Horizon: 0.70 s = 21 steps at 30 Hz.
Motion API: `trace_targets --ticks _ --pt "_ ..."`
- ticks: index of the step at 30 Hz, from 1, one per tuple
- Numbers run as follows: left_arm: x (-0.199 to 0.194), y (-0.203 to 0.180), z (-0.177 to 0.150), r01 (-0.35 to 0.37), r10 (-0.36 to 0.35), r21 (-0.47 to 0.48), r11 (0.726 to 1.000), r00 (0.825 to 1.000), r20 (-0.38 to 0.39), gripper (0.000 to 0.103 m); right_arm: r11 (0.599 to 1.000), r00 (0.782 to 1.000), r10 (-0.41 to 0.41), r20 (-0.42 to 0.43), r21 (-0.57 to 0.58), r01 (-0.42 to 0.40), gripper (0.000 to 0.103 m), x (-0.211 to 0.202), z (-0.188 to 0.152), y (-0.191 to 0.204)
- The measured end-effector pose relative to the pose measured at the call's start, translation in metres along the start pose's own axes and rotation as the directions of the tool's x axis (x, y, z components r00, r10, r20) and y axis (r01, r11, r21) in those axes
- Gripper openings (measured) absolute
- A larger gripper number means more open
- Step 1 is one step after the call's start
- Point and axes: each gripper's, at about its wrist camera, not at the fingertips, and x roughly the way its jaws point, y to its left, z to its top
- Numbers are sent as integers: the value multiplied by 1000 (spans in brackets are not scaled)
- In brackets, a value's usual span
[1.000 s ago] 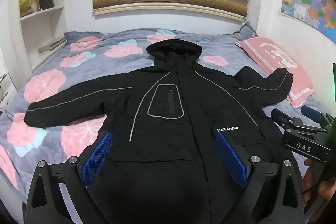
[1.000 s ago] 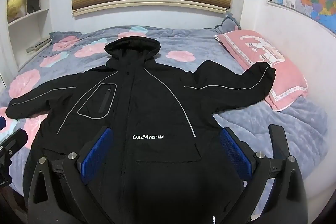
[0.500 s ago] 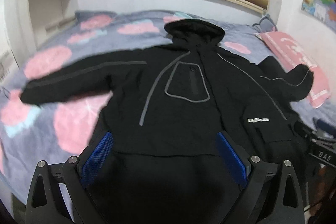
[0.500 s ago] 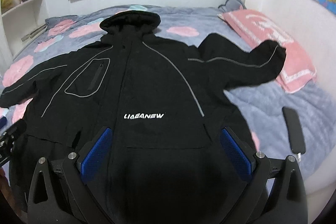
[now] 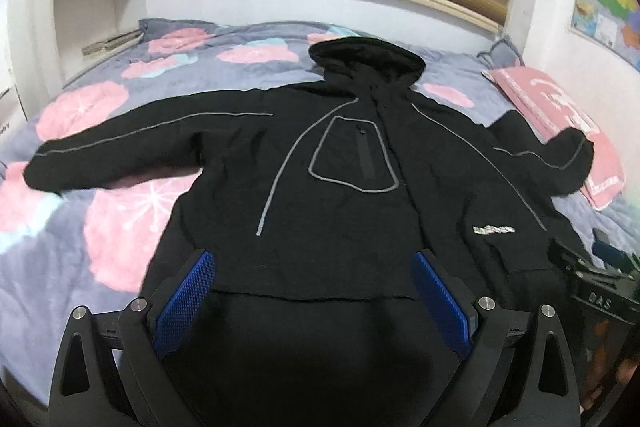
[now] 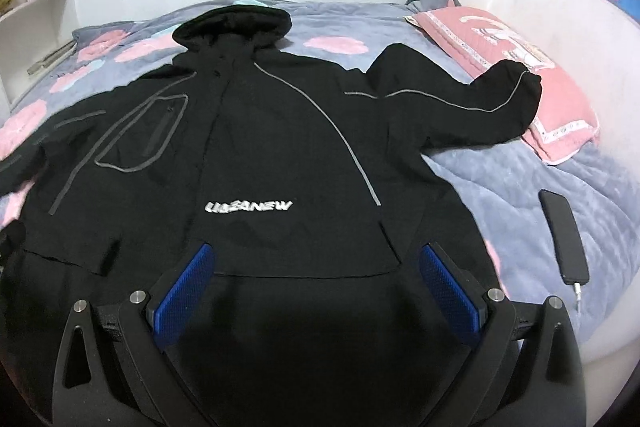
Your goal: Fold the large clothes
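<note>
A: On the bed, item one: a large black hooded fabric jacket with grey piping (image 5: 340,211), laid front up on the grey quilted bedspread with pink flowers (image 5: 120,227), hood toward the wall, both sleeves spread wide.

B: Why spread?

A: Likely so the sleeves can be turned in first; no fold made yet.

B: Tools?

A: Left tool (image 5: 314,297): blue pads wide apart, gripping nothing, over the hem. Right tool (image 6: 318,291): likewise parted and empty, below the white chest lettering (image 6: 248,207).

B: Sundries?

A: One sleeve cuff rests on the pink rectangular pillow (image 6: 520,75); a black slab phone (image 6: 564,235) lies just beside the jacket's side.
</note>
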Motion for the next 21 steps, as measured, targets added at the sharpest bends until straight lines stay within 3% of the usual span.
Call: trace_targets --ticks 3,5,13,18,21 --pt "25 5 -9 -35 36 7 999 999 -16 98 999 998 -3 58 -49 6 103 10 -8 5" --pt "27 8 -8 -11 11 -21 1000 999 -31 98 997 998 -17 64 -77 22 103 10 -8 8" --pt "2 5 7 -21 21 -2 1000 998 59 99 995 991 96 90 -35 -94 103 -7 6 8" --pt "-6 33 19 -33 37 -60 998 997 68 99 995 992 100 75 -39 -97 103 -2 15 16" --pt "-12 61 30 -85 92 -83 993 993 80 99 991 987 129 95 -30 -127 103 -2 30 22"
